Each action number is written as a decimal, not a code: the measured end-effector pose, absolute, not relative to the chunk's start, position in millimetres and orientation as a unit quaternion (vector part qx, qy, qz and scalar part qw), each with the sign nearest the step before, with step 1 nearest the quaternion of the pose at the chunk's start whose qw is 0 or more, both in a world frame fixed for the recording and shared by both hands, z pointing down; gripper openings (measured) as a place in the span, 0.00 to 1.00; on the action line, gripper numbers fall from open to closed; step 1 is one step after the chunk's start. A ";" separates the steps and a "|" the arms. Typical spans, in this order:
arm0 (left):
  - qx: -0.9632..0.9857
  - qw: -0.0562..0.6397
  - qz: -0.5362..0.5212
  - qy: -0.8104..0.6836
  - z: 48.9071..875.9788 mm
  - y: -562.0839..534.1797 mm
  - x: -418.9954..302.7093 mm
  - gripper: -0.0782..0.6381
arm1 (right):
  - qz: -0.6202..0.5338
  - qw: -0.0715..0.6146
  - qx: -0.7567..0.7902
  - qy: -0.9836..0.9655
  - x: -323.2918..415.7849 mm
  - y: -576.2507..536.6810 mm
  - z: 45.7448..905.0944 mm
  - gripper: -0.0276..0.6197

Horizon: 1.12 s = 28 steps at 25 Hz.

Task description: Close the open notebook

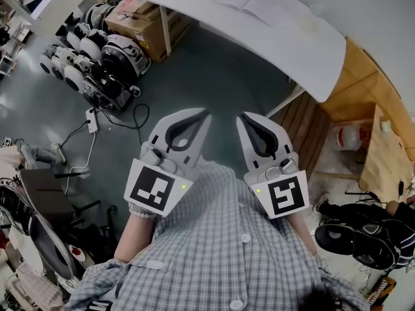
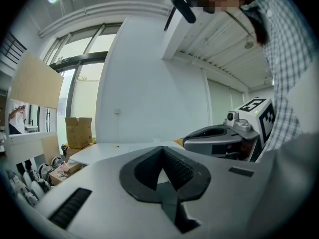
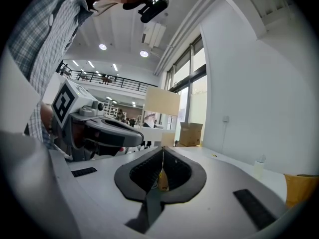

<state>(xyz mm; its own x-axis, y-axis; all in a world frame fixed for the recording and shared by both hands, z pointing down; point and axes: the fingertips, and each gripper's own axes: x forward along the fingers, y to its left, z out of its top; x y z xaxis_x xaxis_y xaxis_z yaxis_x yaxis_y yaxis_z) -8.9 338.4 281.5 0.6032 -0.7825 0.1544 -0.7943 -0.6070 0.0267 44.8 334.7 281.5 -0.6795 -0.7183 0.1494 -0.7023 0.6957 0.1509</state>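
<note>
The open notebook (image 1: 249, 5) lies flat on the white table (image 1: 305, 50) at the top of the head view, its pale pages hard to make out. Both grippers are held up against the person's checked shirt, far short of the table. My left gripper (image 1: 207, 113) is shut with nothing in it, and its jaws meet at the tip (image 2: 160, 149). My right gripper (image 1: 240, 116) is shut and empty as well (image 3: 162, 149). Each gripper view shows the other gripper beside it: the right gripper (image 2: 224, 137) and the left gripper (image 3: 99, 128). The notebook does not show clearly in either gripper view.
Cardboard boxes (image 1: 146, 24) stand under the table's left end, with a row of black-and-white devices (image 1: 97, 57) on the grey floor beside them. A power strip (image 1: 92, 120) and cables lie on the floor. A slatted wooden bench (image 1: 305, 128) sits right of the grippers. A small bottle (image 1: 316, 10) stands on the table.
</note>
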 end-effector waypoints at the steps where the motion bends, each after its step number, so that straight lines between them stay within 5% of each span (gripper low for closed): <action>1: 0.894 0.049 0.062 -0.440 281.7 336.5 -9.6 0.10 | -0.042 0.101 0.390 -0.914 44.9 333.0 281.5 0.08; 28: 0.920 0.042 0.052 -0.385 275.4 203.5 -81.7 0.11 | -0.044 0.094 0.479 -0.872 -7.8 210.1 272.1 0.08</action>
